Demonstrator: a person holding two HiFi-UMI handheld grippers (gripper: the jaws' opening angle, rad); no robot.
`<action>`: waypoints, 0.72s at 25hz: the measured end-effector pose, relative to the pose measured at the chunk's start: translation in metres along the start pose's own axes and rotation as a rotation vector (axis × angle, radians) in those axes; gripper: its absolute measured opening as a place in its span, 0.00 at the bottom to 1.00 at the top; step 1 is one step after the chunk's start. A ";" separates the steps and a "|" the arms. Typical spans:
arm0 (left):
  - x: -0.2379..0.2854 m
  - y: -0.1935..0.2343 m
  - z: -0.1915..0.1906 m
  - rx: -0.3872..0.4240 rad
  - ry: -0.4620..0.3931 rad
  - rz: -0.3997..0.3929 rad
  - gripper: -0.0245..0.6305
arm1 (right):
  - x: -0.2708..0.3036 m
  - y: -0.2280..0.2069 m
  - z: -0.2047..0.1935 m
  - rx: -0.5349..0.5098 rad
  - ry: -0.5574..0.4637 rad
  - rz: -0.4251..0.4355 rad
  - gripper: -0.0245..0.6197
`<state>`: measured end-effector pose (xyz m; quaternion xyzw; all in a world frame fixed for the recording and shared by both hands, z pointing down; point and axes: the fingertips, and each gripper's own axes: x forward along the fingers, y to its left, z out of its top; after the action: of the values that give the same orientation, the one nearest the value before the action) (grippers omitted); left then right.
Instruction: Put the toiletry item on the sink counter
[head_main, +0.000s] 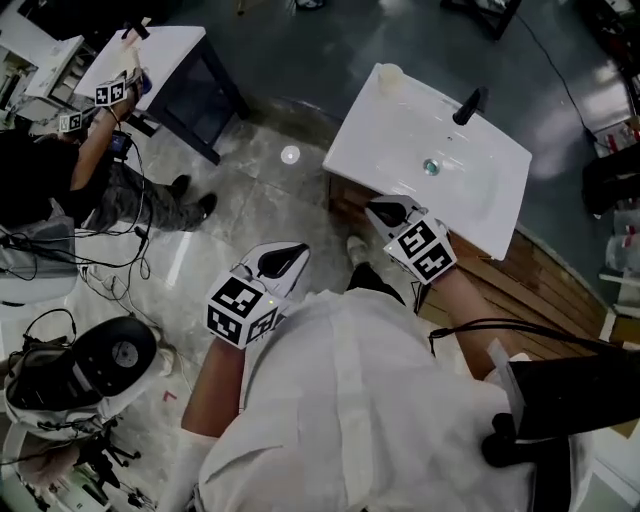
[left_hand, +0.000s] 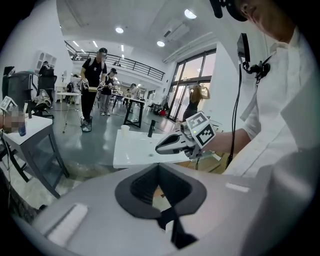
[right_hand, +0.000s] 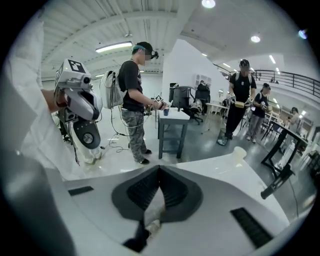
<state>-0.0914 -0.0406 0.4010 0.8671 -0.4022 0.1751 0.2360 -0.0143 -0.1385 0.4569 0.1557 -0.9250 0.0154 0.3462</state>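
Cup (head_main: 388, 77), pale, likely our toiletry item: upright at the sink counter's (head_main: 400, 135) far corner. Left gripper (head_main: 300, 250): jaws together, empty, short of the counter. Right gripper (head_main: 376, 207): jaws together, empty, over its near edge. We judge both idle, with nothing to carry.

Out beyond the left gripper's fingers (head_main: 284, 262): a white-topped table on dark legs (head_main: 150, 50), and a person in black shirt and camouflage trousers (head_main: 45, 175) right beside it. Left of those fingers, black cables (head_main: 110, 262) trail across pale floor.
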 end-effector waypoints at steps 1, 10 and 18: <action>-0.004 -0.006 -0.005 0.008 0.001 -0.011 0.05 | -0.005 0.013 -0.001 0.007 -0.004 -0.001 0.05; -0.026 -0.041 -0.031 0.041 -0.009 -0.077 0.05 | -0.030 0.093 0.004 0.027 -0.055 0.018 0.05; -0.041 -0.075 -0.046 0.050 -0.016 -0.099 0.05 | -0.052 0.133 0.002 -0.021 -0.062 0.019 0.05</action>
<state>-0.0635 0.0519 0.3990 0.8929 -0.3563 0.1662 0.2192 -0.0184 0.0023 0.4331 0.1439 -0.9368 0.0042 0.3188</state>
